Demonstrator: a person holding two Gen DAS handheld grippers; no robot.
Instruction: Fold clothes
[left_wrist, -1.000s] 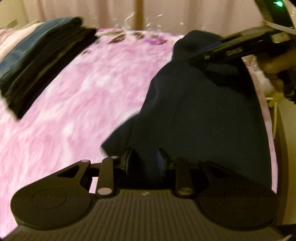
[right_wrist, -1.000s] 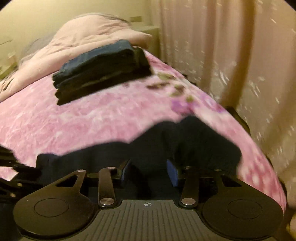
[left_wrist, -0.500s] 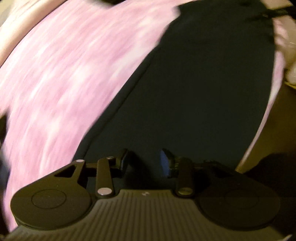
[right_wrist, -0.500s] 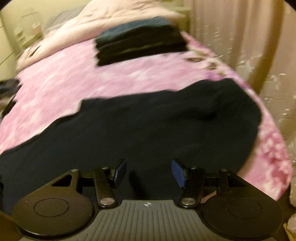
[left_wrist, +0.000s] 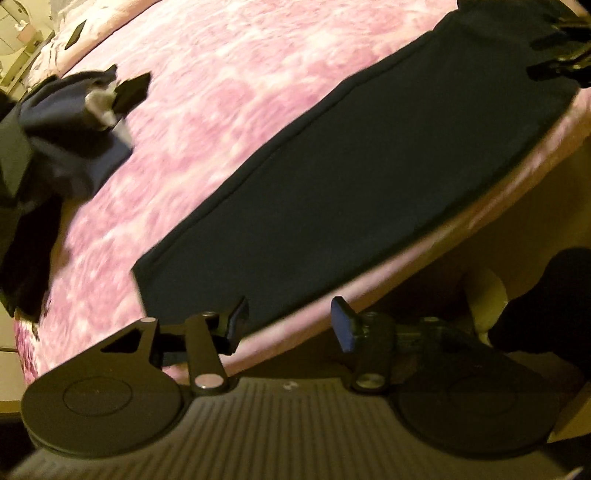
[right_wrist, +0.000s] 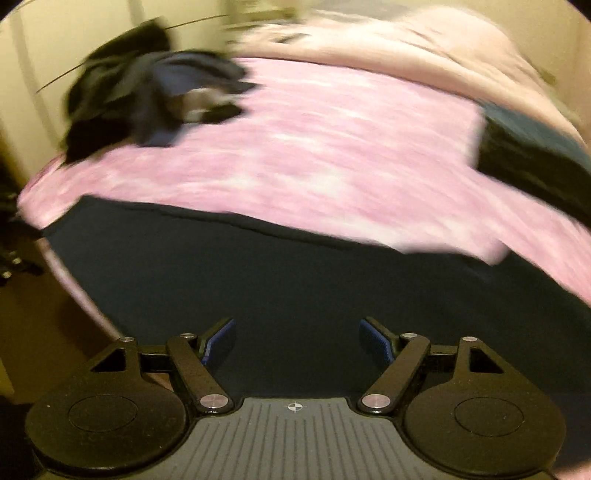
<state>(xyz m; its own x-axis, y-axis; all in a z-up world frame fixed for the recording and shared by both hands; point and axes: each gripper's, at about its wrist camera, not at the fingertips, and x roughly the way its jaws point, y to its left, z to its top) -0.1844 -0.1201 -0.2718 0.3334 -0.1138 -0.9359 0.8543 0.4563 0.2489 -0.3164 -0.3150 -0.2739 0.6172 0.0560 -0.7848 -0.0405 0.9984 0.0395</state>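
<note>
A long dark navy garment (left_wrist: 369, 177) is lying spread flat along the near edge of a bed covered in a mottled pink fleece blanket (left_wrist: 229, 92), just ahead of both tools. A second ago the cloth was bunched and pinched in each tool; now it is stretched out smooth, its hem running straight away from the left tool (left_wrist: 288, 321).

Both tools are letting go. The left tool's jaws are opening, with only the bed edge and a corner of the garment beyond them, nothing pressed between the blue pads. The right tool (right_wrist: 297, 339) is opening wider, hovering over the dark cloth with its pads clear of it.

Far ahead of the right tool, a loose heap of dark unfolded clothes (right_wrist: 147, 96) is waiting at the left, while a neat stack of folded dark garments (right_wrist: 535, 162) is sitting at the right.

The lay-out appears finished, so the garment is likely ready for its first fold, which calls for a fresh grip on an edge.
</note>
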